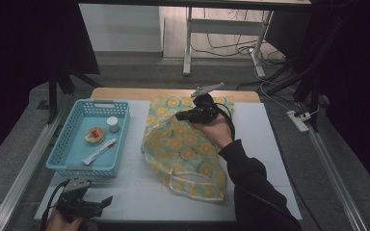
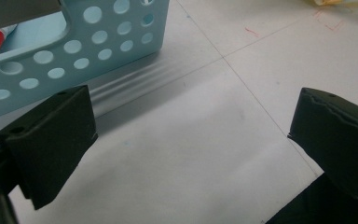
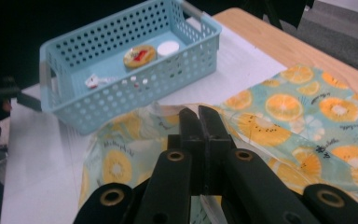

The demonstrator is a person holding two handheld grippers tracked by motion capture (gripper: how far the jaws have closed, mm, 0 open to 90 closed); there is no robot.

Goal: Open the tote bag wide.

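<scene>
Nearest the person, at seven o'clock on the table (image 1: 265, 144), the left gripper (image 1: 107, 201) is resting with its jaws standing wide apart on nothing, just short of the blue basket (image 1: 72, 139). Toward the centre, the right gripper (image 1: 180, 116) is pinching the orange-print bag (image 1: 188, 149) with jaws pressed together on a fold of its fabric, lifting that edge toward twelve o'clock. The thin fold could be slipping free, or the dragging cloth could be nudging the basket at nine o'clock.
</scene>
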